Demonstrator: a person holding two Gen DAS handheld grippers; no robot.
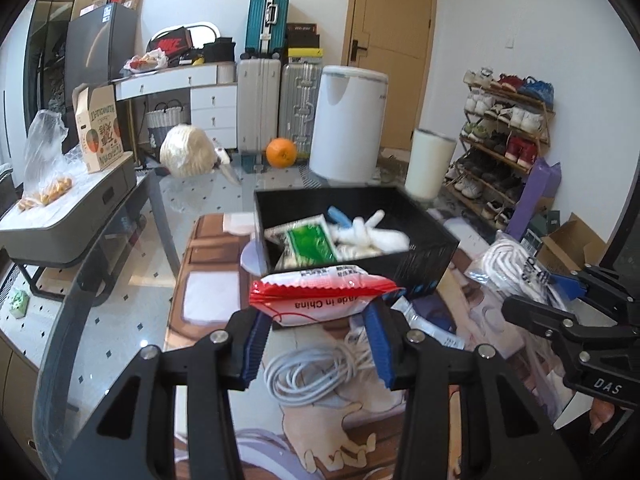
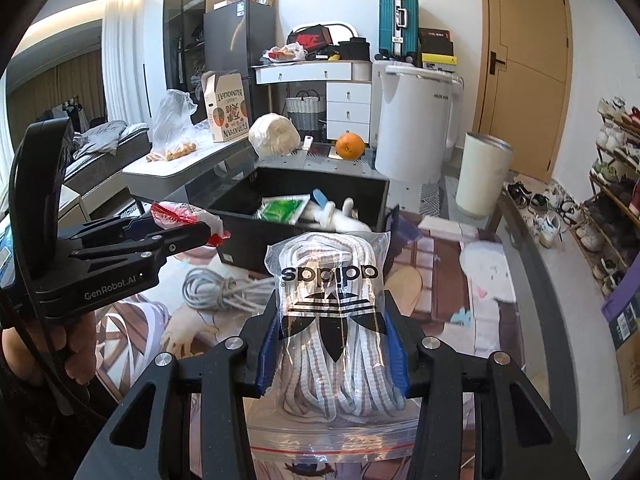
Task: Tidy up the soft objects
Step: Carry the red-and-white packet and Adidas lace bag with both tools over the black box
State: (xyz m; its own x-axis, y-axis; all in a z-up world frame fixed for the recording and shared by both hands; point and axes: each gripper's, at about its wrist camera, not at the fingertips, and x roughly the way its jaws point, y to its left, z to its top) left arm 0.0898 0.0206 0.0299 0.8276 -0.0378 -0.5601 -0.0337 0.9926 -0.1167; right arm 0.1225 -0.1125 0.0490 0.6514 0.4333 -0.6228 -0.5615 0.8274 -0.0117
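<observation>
- Left wrist view: black box (image 1: 416,268) stands far of the tongs on the printed mat (image 1: 208,264); it contains a green sachet (image 1: 311,240) and a white soft toy (image 1: 372,232).
- Right gripper (image 2: 332,352) pinches a clear bag of white laces (image 2: 332,320), black trefoil logo, held between both blue pads near the box.
- Left gripper (image 1: 318,336) pinches a red-edged white packet (image 1: 324,292), raised just near of the box.
- Grey cable coil (image 1: 316,372) lies on the mat under the left tongs.
- Right wrist view alone shows the hand (image 2: 76,344) holding the left gripper.
</observation>
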